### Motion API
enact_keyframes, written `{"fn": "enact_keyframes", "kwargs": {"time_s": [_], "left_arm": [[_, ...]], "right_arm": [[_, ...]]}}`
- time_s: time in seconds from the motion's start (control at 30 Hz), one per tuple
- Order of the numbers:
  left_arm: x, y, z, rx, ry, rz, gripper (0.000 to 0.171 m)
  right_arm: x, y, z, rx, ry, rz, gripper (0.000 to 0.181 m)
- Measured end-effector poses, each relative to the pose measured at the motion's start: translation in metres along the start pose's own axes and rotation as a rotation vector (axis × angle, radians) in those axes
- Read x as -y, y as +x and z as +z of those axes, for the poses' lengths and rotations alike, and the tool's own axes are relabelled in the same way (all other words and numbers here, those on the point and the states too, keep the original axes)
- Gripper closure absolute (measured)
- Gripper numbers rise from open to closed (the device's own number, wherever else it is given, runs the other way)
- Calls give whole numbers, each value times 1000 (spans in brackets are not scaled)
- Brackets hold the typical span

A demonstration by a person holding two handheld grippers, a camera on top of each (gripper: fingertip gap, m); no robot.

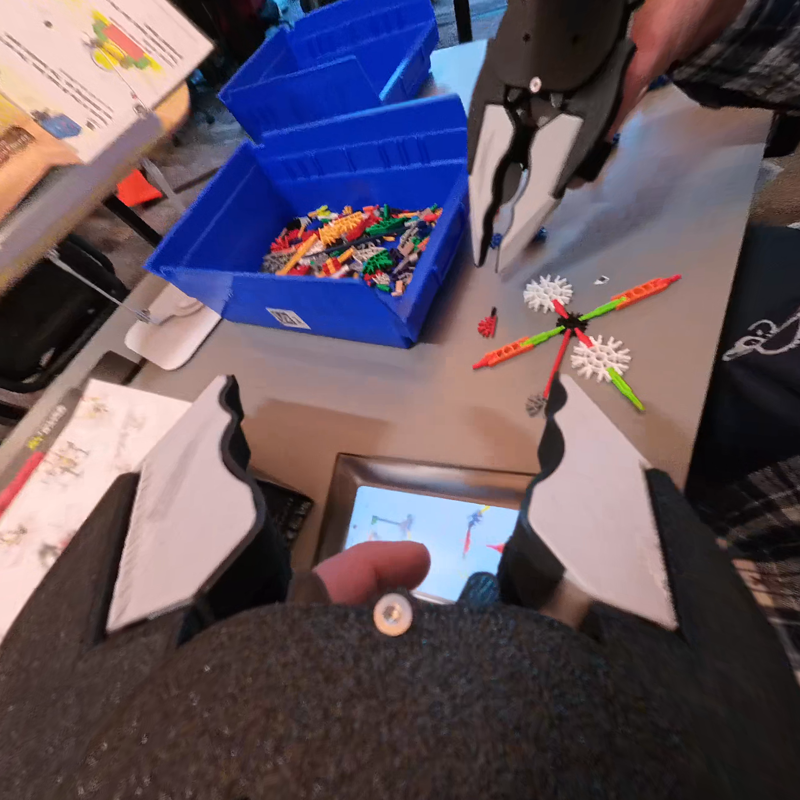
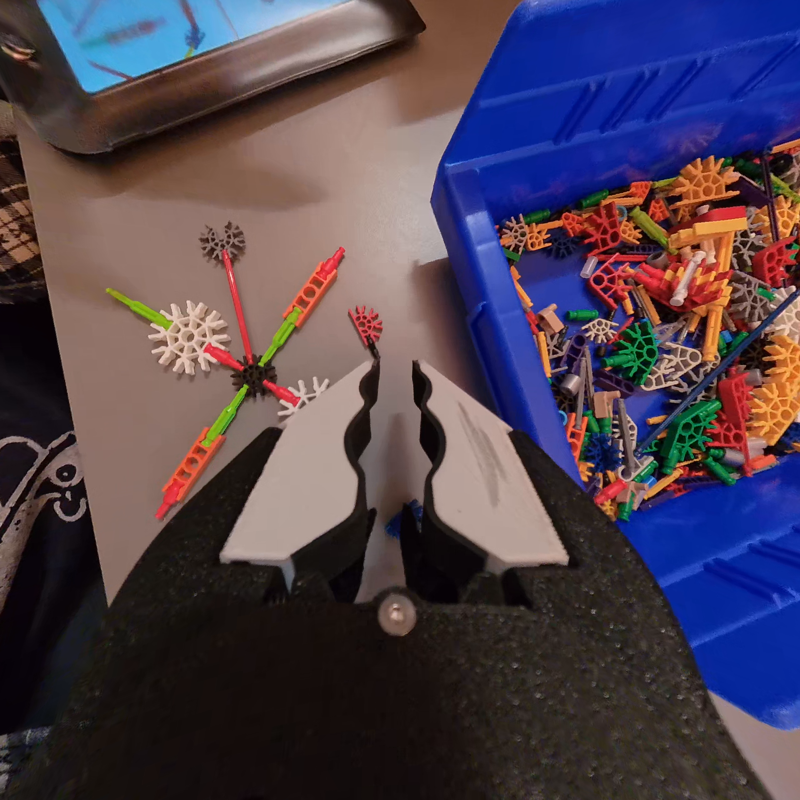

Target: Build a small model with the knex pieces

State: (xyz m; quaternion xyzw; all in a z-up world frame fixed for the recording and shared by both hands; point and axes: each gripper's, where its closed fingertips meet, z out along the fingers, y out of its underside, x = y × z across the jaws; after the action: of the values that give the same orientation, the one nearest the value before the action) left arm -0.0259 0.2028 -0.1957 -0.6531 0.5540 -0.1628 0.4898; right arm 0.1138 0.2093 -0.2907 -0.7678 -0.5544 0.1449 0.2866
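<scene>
My left gripper is open wide and empty above a tablet; a fingertip rests on its screen. My right gripper is empty, its jaws a narrow gap apart, tips close to the grey table. It also shows in the left wrist view. Just beyond its tips lies a small red connector on a short black rod. To its left lies a flat model: a black hub with red, green and orange rods and two white snowflake connectors. A blue connector lies under the right gripper.
A blue bin of mixed coloured pieces stands right of the right gripper. It also shows in the left wrist view, with more blue bins behind. An instruction booklet lies at the left. A printed sheet hangs on a stand. The left gripper's tips are roughly 20 cm from the right gripper's. The black hub sits 7 cm or so from the ends of my right fingers. It turns up in the left wrist view as well.
</scene>
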Motion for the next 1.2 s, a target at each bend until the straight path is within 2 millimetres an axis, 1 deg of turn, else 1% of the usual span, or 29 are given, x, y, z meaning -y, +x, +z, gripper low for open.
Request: {"fn": "enact_keyframes", "kwargs": {"time_s": [0.13,0.2,0.23,0.27,0.3,0.37,0.4,0.43,0.5,0.6,0.67,0.7,0.8,0.93,1.0,1.03,1.1,1.2], "left_arm": [[33,-21,12,18,17,70,59],[52,-27,24,-1,13,128,77],[61,-30,31,-9,9,162,79],[69,-31,39,-35,-2,200,89],[74,-31,49,-69,-26,234,103],[83,-35,69,-108,-72,306,107],[85,-36,78,-135,-100,348,112],[86,-38,88,-164,-140,387,121],[86,-40,105,-241,-201,438,130],[77,-45,133,-336,-300,486,140],[66,-47,149,-407,-378,505,149],[59,-47,157,-442,-419,514,150],[42,-39,178,-563,-495,553,152],[24,-26,203,-674,-583,604,152],[11,-26,214,-708,-649,635,153],[2,-30,220,-700,-693,661,153],[-13,-34,224,-729,-778,689,154],[-19,-31,231,-768,-810,659,159]], "right_arm": [[-3,-3,-4,-9,15,-1,167],[-2,-3,-8,-18,47,15,168],[-2,-3,-9,-17,62,25,169],[-3,-3,-11,-20,77,32,169],[-4,-3,-11,-26,95,35,172],[-7,-6,-12,-25,122,47,172],[-8,-5,-13,-33,137,52,173],[-8,-7,-14,-33,155,55,174],[-4,-10,-17,-32,212,57,176],[1,-14,-14,-54,268,20,176],[2,-14,-12,-65,300,1,176],[3,-14,-12,-67,322,1,178],[7,-14,-11,-51,371,7,179],[9,-19,-9,-31,403,-20,179],[8,-18,-9,-23,419,-14,179],[8,-18,-9,-20,424,-12,179],[7,-18,-10,-16,433,-12,179],[6,-19,-11,-10,443,-15,180]]}}
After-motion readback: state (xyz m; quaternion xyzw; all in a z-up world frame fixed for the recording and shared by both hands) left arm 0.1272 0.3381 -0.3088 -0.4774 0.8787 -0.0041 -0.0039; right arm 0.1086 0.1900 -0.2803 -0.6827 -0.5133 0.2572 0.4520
